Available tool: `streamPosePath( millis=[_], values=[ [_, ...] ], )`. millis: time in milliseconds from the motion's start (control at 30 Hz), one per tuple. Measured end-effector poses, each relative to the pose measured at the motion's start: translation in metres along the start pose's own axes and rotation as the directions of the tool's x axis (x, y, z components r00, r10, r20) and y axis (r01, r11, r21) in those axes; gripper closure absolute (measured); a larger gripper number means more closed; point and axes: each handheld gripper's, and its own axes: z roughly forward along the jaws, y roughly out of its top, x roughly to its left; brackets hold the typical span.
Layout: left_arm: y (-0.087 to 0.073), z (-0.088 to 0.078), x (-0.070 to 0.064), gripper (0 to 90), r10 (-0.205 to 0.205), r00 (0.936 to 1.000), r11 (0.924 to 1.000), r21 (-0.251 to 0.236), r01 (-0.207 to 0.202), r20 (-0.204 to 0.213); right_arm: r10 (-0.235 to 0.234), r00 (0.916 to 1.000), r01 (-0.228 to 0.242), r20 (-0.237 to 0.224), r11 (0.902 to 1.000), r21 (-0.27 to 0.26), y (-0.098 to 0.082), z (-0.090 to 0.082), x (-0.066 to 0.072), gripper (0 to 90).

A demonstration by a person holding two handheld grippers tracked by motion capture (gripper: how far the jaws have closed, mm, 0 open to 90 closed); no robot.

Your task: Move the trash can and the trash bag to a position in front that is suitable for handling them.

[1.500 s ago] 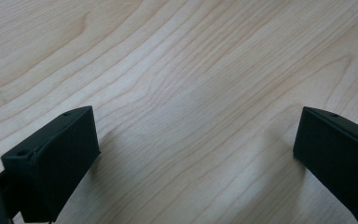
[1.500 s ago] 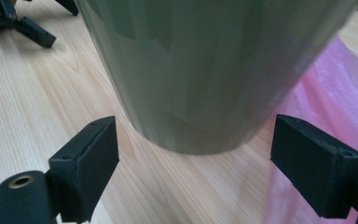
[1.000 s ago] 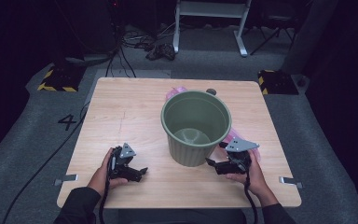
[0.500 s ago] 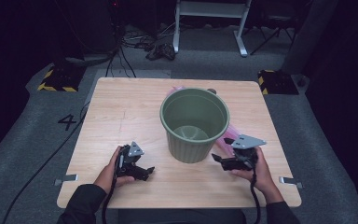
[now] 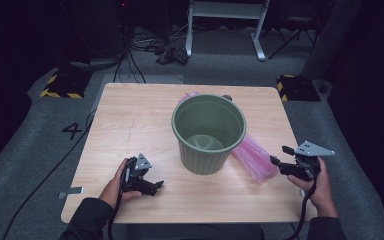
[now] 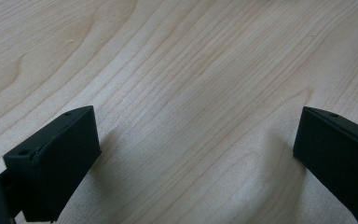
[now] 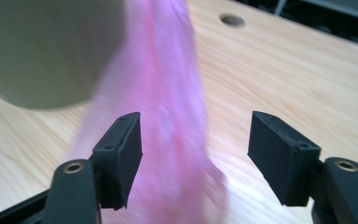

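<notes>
The right gripper (image 5: 283, 160) is held with its jaws spread wide and empty, and it is aimed at the near end of the crumpled pink plastic bag (image 5: 252, 159). In the right gripper view this bag (image 7: 168, 116) is seen running between the two black jaws without being touched by them; the picture is blurred there, so finer detail cannot be told. The bag is laid flat on the table, partly under or behind the round olive-green plastic bucket (image 5: 209, 132), with its free end pointing toward the right gripper. It is judged that the bag is meant to be taken by this end, probably to be put into the bucket, which stands upright with its mouth open near the middle of the light wooden table (image 5: 130, 120).

The right gripper is kept low at the right edge of the table, near the bag, and the hand (image 5: 322, 192) is wrapped around it from behind with the forearm coming in from below.

The left gripper (image 5: 155, 186) is also held wide open and empty. It is rested low over bare wood (image 6: 182, 93) at the near left, well apart from the bucket, and its jaws are turned toward the bucket's base. The left hand (image 5: 117, 182) is closed around its body.
</notes>
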Motion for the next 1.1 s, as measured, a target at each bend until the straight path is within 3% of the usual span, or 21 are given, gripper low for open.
streamPosePath(
  millis=[167, 267, 533, 567, 667, 700, 833, 1100],
  values=[
    [-0.001, -0.001, 0.000, 0.3, -0.004, 1.0000, 1.0000, 0.001, 0.004, 0.003, 0.042, 0.9990, -0.042, -0.015, 0.9986, 0.033, -0.014, 0.008, -0.013, 35.0],
    [-0.001, -0.001, 0.000, 0.3, -0.005, 1.0000, 1.0000, 0.000, 0.005, 0.002, 0.092, 0.9941, -0.089, -0.057, 0.9947, 0.052, -0.019, 0.017, -0.019, 35.0],
    [-0.001, -0.001, 0.000, 0.3, -0.004, 1.0000, 1.0000, 0.000, 0.004, 0.003, 0.065, 0.9953, -0.056, -0.071, 0.9912, 0.120, -0.029, 0.036, -0.017, 43.5],
    [-0.001, -0.001, 0.000, 0.3, -0.005, 1.0000, 1.0000, 0.001, 0.005, 0.002, 0.058, 0.9940, -0.044, -0.093, 0.9892, 0.140, -0.029, 0.040, -0.015, 49.0],
    [-0.001, -0.001, 0.000, 0.3, -0.005, 1.0000, 1.0000, 0.000, 0.005, 0.003, 0.044, 0.9932, -0.027, -0.108, 0.9871, 0.158, -0.029, 0.043, -0.012, 52.9],
    [-0.001, -0.001, 0.000, 0.3, -0.005, 1.0000, 1.0000, -0.001, 0.005, 0.004, 0.026, 0.9921, -0.006, -0.123, 0.9862, 0.165, -0.029, 0.045, -0.009, 58.7],
    [-0.001, -0.001, 0.000, 0.3, -0.005, 1.0000, 1.0000, 0.000, 0.005, 0.003, -0.007, 0.9883, 0.038, -0.152, 0.9800, 0.195, -0.032, 0.052, -0.003, 64.7],
    [-0.001, -0.001, -0.001, 0.3, -0.008, 1.0000, 1.0000, 0.003, 0.008, 0.002, -0.004, 0.9815, 0.038, -0.191, 0.9840, 0.174, -0.033, 0.052, 0.007, 72.0]
  ],
)
